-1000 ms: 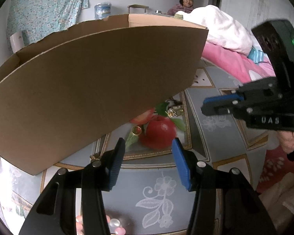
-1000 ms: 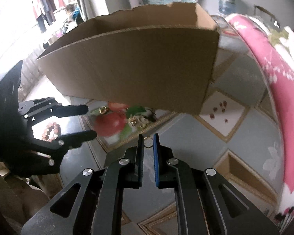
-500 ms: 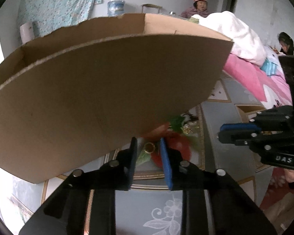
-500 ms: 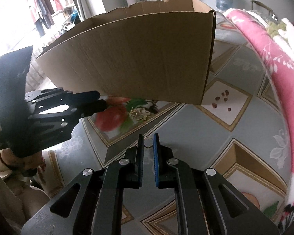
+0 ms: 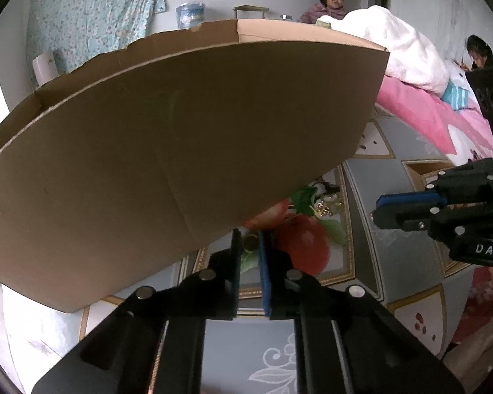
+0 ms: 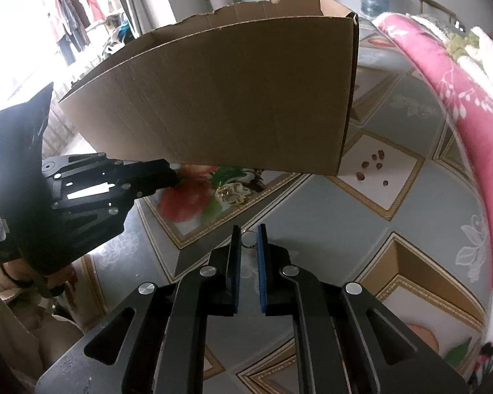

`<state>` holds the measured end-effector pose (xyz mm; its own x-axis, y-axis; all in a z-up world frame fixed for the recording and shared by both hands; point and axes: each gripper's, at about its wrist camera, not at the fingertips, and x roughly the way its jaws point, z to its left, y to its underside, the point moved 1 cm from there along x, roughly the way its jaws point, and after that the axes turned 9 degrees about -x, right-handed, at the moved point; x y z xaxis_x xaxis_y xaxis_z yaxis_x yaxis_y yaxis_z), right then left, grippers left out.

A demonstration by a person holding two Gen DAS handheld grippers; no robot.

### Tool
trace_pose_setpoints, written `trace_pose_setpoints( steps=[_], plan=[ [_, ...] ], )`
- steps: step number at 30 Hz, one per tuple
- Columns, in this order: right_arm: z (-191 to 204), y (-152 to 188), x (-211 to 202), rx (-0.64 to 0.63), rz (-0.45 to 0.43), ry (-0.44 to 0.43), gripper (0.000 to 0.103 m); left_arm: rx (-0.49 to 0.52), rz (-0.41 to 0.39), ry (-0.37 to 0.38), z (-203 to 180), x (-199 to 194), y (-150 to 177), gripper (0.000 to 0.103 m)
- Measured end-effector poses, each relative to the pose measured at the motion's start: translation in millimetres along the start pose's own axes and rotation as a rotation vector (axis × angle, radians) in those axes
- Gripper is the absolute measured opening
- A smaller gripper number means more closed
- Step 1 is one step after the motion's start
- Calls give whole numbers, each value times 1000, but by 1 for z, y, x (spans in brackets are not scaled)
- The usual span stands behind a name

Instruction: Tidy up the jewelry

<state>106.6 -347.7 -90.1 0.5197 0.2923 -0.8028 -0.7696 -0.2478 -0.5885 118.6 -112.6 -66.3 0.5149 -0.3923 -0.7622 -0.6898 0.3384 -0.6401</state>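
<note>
In the left wrist view my left gripper [image 5: 250, 243] is closing its blue pads on a small gold ring [image 5: 250, 241] that lies on the patterned table just below the cardboard box [image 5: 180, 151]. The pads touch the ring on both sides. My right gripper [image 6: 248, 241] is shut on another thin gold ring [image 6: 248, 239] and holds it above the table. A small heap of gold jewelry [image 6: 233, 193] lies on the printed red fruit near the box; it also shows as a gold heap [image 5: 325, 205] in the left wrist view. There the right gripper [image 5: 378, 211] reaches in from the right.
The open box [image 6: 230, 98] stands tall across the far side of the table. Several dark red beads [image 6: 373, 164] lie on a white diamond tile at right. A pink blanket [image 6: 460, 105] borders the right side. Two people [image 5: 328, 3] sit in the background.
My left gripper's jaws went from wide apart to closed around the gold ring while it moved forward toward the box. My right gripper kept its ring and stayed put.
</note>
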Motion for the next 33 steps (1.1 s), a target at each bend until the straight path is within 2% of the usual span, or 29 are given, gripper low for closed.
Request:
trace_pose_setpoints(
  steps=[3,4,5,11,21,23,26,33],
  plan=[
    [-1,0,0,0,-3,0,7,2,-4,-1,0,-1,0,8],
    [-1,0,-1,0,-5,1,7,1,-4,2,1,-1,0,2],
    [-1,0,-1,0,-6,1,7,-1,-3,8,1,-1,0,0],
    [0,0,-5,1,-16,5,7,11,-3,18,-2,-3,2,0],
    [-2,2,-7,6,-22,5,7,8,56,101,-7,-18,14,0],
    [0,3,-7,6,-20,3,7,-1,39,129,-6,-24,14,2],
    [0,3,-8,6,-22,-1,7,-4,41,131,-6,-25,13,20],
    [-3,2,-8,15,-27,-2,7,-1,51,122,-10,-14,11,24]
  ],
)
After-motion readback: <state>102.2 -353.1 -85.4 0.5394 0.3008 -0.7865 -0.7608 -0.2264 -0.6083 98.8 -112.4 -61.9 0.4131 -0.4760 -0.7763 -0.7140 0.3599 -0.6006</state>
